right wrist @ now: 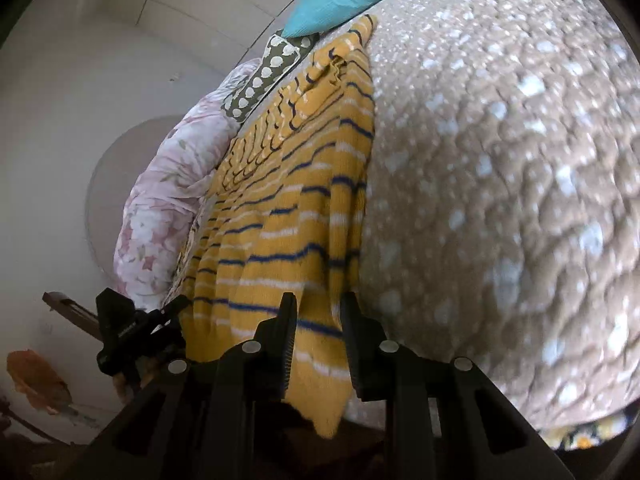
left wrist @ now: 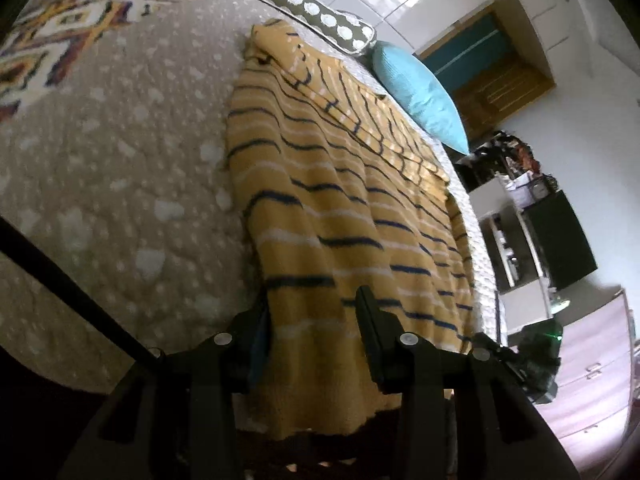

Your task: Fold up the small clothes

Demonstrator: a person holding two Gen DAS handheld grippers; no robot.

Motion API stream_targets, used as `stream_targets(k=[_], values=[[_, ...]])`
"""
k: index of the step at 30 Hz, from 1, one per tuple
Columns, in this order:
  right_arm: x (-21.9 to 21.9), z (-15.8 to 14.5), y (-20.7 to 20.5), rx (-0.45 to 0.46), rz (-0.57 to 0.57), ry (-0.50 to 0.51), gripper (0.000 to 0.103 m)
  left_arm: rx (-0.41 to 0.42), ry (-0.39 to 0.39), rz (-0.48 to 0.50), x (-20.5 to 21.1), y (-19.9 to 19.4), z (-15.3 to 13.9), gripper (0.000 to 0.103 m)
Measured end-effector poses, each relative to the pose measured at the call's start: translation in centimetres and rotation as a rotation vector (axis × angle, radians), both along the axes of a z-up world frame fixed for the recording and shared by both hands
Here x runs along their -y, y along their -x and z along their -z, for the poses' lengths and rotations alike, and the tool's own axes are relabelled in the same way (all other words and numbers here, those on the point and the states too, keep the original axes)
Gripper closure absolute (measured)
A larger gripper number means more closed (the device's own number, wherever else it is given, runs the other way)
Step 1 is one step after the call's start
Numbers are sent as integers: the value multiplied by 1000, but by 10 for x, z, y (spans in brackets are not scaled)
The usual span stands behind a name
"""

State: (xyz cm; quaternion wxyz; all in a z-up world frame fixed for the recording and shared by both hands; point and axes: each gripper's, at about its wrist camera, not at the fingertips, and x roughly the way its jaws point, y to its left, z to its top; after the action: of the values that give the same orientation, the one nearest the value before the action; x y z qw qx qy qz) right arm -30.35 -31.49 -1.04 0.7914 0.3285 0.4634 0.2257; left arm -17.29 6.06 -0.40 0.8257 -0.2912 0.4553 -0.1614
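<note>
A yellow knit sweater point(left wrist: 340, 208) with dark blue and white stripes lies spread lengthwise on the bed point(left wrist: 120, 152), its near hem hanging just over the bed's edge and its far end reaching toward the pillows. One sleeve point(left wrist: 372, 116) is folded across the body of the garment.

The left hand-held gripper point(left wrist: 312, 312) sits at the near hem. Its jaws stand fairly wide, and the fabric runs between the two fingers point(left wrist: 370, 320); the left finger is at the sweater's left edge, the right one over the cloth. I cannot tell whether it is pinching the fabric. In the right wrist view, the right hand-held gripper point(right wrist: 318, 312) is at the other near corner of the hem, jaws narrow, with a strip of the hem passing between its fingers point(right wrist: 352, 320) and hanging below them; it appears to be holding the cloth. The left hand-held gripper shows in that view too, at the far side of the hem.

The bed carries a tan quilt point(right wrist: 500, 160) with white speckles. Beyond the sweater lie a turquoise pillow point(left wrist: 420, 92), a long olive cushion point(left wrist: 312, 8) with white dots, and a pink floral pillow point(right wrist: 172, 184). A patterned blanket point(left wrist: 52, 40) lies at the far left corner in the left wrist view.
</note>
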Motion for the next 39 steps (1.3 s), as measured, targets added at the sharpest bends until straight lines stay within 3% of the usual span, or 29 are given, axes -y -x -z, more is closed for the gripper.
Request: stream_targets(k=[3,6,11,14,17,22,23,24,25,27,31,36,39], values=[[7,-6,10,23,45,24,77,8,-15,10,3,3,0,62],[19,-10,22,36,107,66,66,8,5,14,0,4,-2,60],[19,5,19,2,68,-8,64,-16,123,-28,-18,2,5,58],[5,12,10,-9,-10,-89,62,-24,165,-34,-18,-3,7,50],[-18,18,-2,-18,-81,-123,62,-9,147,-5,-7,-10,4,41],[-49,15,-7,-3,-149,-89,62,3,78,49,13,-7,0,41],[-53,14,-5,-2,-156,-67,62,-3,48,43,15,-6,0,52],[-54,14,-2,-5,-155,-46,64,-11,17,31,15,-5,0,81],[-54,13,-1,-10,-142,-23,76,-38,-34,15,15,-7,0,91],[-51,12,-1,-22,-117,-2,93,-63,-13,-24,6,-8,0,90],[-48,-10,8,20,-135,-5,95,-1,-96,-74,-1,12,-31,91],[-54,-46,36,96,-239,57,95,106,-153,-39,3,48,-72,91],[-66,-60,43,140,-285,118,95,132,-188,-29,7,46,-81,91]])
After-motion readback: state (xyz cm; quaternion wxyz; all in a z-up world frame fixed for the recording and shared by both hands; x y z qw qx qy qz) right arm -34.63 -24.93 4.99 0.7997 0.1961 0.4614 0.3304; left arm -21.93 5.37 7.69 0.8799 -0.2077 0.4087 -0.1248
